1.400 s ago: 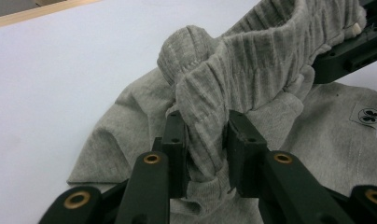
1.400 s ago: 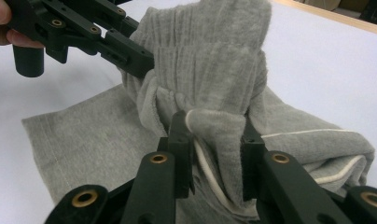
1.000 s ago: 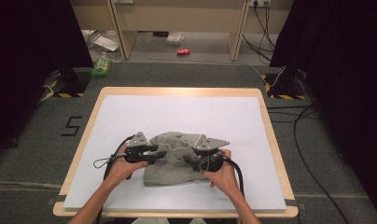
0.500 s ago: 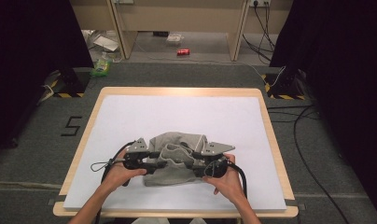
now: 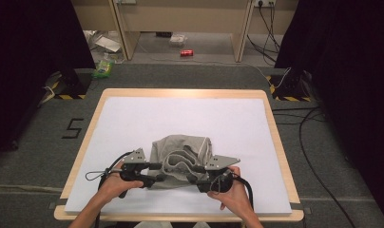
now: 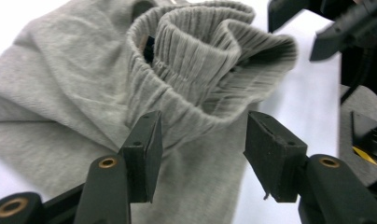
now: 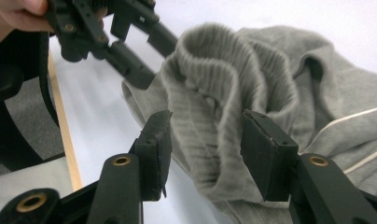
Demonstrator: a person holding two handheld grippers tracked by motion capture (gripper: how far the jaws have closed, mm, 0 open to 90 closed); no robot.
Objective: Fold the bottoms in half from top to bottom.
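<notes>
Grey garment (image 5: 180, 159) lies bunched low centre of the frame on the white worktop (image 5: 133, 123), its ribbed waistband (image 6: 200, 70) curled up toward both claws.

Left claw (image 6: 200, 154) – jaws have just been opening; the band sits between the pads, not pinched. Right claw (image 7: 205, 149) – jaws apart astride the same band, no squeeze seen.

Judgement: to spread it well, seat each pad fully over the ribbing before closing, then pull apart evenly – shallow bites would slip.
</notes>
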